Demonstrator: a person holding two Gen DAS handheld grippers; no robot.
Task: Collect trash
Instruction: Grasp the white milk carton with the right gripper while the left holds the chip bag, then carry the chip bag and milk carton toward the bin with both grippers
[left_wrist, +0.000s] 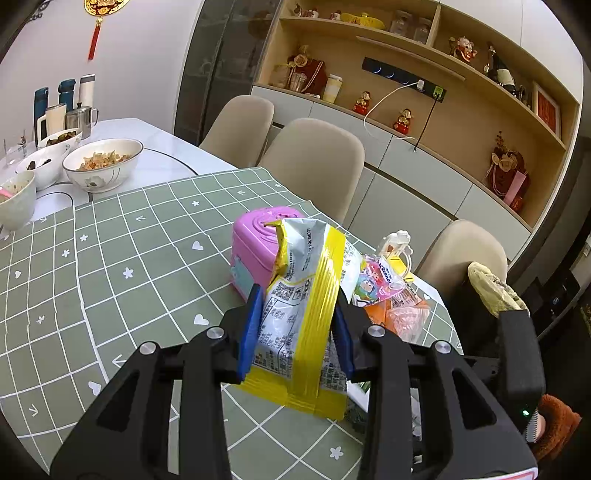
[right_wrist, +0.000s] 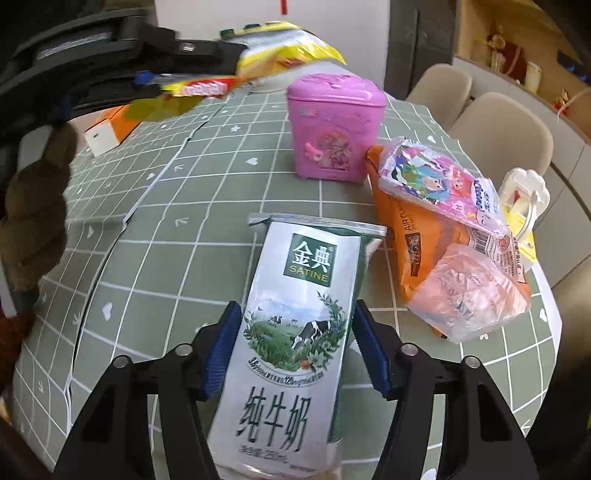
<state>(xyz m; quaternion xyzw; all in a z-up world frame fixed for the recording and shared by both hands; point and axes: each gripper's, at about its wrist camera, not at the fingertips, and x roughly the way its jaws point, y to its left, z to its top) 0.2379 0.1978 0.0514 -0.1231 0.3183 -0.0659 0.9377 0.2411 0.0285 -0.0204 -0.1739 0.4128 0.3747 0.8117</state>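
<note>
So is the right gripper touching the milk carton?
Touching. The right wrist view shows the right gripper with both blue pads pressed against the sides of the milk carton.

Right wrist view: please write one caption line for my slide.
Right gripper shut on a milk carton above the green checked tablecloth, with a pink box and snack wrappers beyond.
</note>
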